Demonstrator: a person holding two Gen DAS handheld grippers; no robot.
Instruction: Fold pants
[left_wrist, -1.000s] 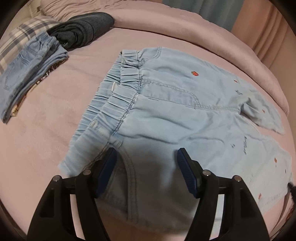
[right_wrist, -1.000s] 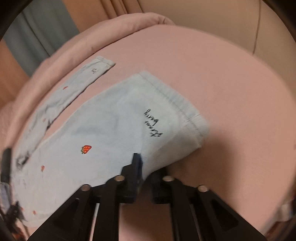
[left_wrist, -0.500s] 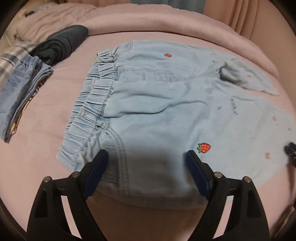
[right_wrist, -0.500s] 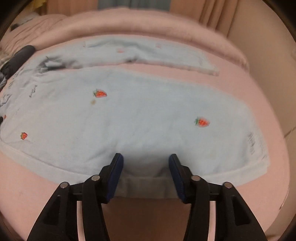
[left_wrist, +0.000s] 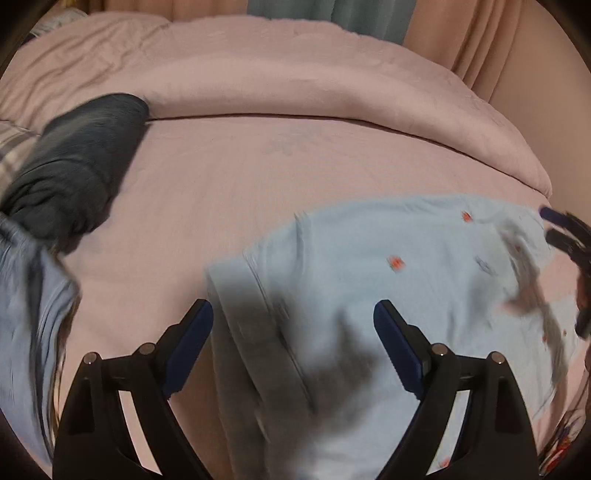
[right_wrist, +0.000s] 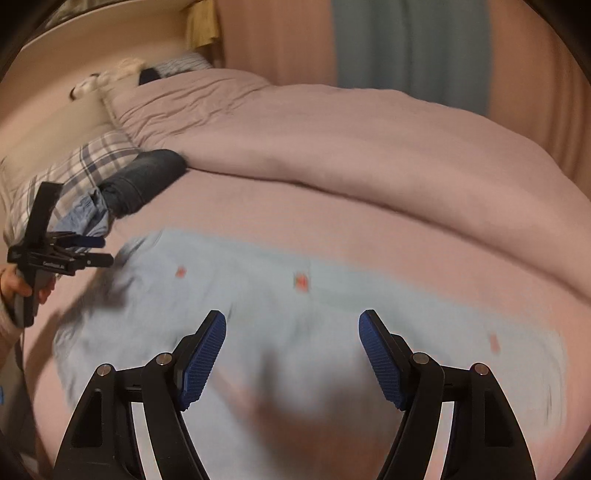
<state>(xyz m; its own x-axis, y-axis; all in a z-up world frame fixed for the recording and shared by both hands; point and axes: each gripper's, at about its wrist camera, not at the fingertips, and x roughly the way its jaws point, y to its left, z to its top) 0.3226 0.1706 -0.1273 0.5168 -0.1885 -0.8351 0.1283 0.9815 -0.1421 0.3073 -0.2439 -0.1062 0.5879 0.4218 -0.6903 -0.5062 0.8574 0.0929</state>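
Light blue pants (left_wrist: 388, 280) with small red strawberry marks lie flat on the pink bed, folded lengthwise into one long strip; they also show in the right wrist view (right_wrist: 295, 314). My left gripper (left_wrist: 293, 345) is open and empty, above the waistband end. My right gripper (right_wrist: 291, 354) is open and empty, above the middle of the strip. The left gripper also shows at the left edge of the right wrist view (right_wrist: 90, 251). Both views are motion-blurred.
A dark folded garment (left_wrist: 77, 162) and a folded pale blue garment (left_wrist: 29, 295) lie at the left, next to a plaid pillow (right_wrist: 81, 166). A rolled pink duvet (left_wrist: 295, 88) runs along the far side. Curtains (right_wrist: 410, 44) hang behind.
The pants went from spread out with two legs to one strip. My right gripper let go of the hem. Both grippers opened wider and pulled back from the cloth.
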